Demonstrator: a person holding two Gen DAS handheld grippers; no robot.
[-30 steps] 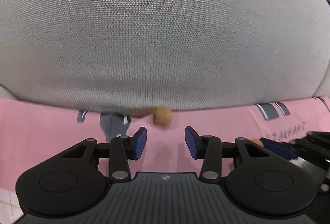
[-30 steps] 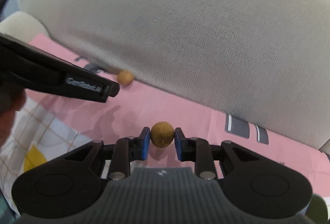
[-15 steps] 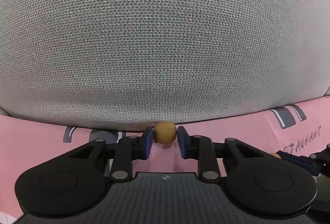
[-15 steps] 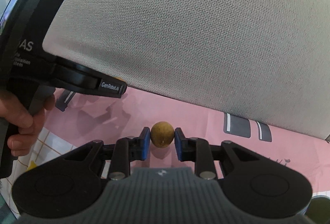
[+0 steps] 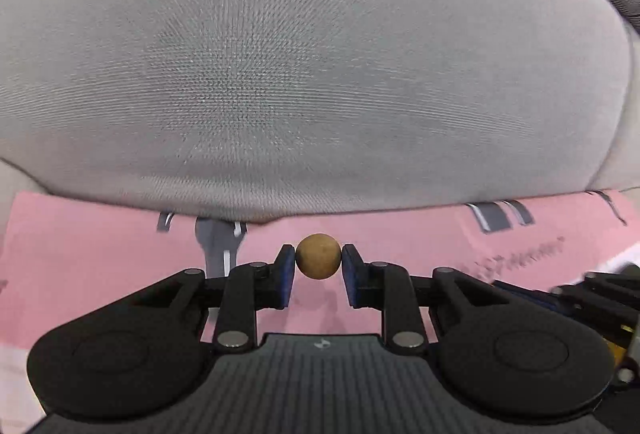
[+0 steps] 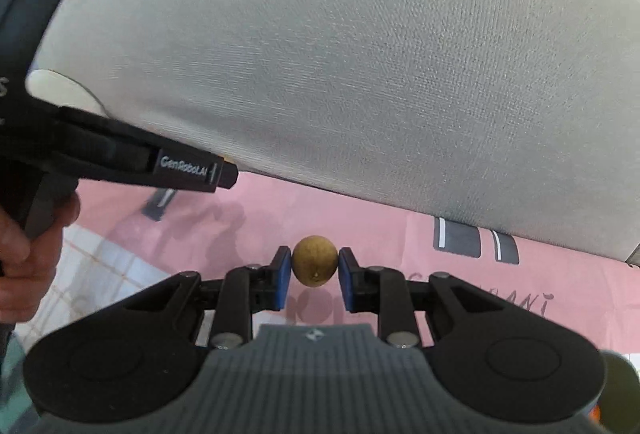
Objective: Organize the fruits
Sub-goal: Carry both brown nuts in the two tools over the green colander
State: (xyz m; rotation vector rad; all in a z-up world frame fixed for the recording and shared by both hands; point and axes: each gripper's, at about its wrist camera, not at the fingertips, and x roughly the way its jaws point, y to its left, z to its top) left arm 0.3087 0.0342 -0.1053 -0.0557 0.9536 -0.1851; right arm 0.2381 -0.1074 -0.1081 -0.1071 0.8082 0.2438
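1. In the left wrist view, the left gripper (image 5: 318, 270) was closed on a small round tan-brown fruit (image 5: 318, 256), its two blue pads (image 5: 285, 276) pressed against the fruit's sides at nine and three o'clock.
2. That fruit sat at the pad tips, clear of the pink printed cloth (image 5: 100, 254) that lay below it.
3. A large grey woven cushion (image 5: 304, 74) filled the view from nine o'clock round through twelve to three o'clock, its lower edge just beyond the fruit at twelve o'clock.
4. Grey printed marks on the cloth showed at about ten o'clock and two o'clock of the fruit.
5. At about four o'clock of the left wrist view, the black and blue parts of the other tool (image 5: 592, 294) reached in from the edge, blurred.
6. In the right wrist view, the right gripper (image 6: 314, 270) was closed on a second small round yellowish-brown fruit (image 6: 314, 260), gripped between its blue pads (image 6: 281, 276) in the same way.
7. This fruit too was held above the pink cloth (image 6: 360, 218), its shadow on the cloth at six o'clock beneath it.
8. The left gripper's black body (image 6: 120, 154), lettered in white, entered from nine o'clock and pointed towards the centre; from this view its fingertips could not be made out.
9. The person's hand (image 6: 28, 254) held its handle at about eight o'clock.
10. A white checked cloth (image 6: 100, 274) lay beside the pink one at about eight o'clock.
11. A blurred greenish round object (image 6: 620, 386) showed at the four o'clock edge.
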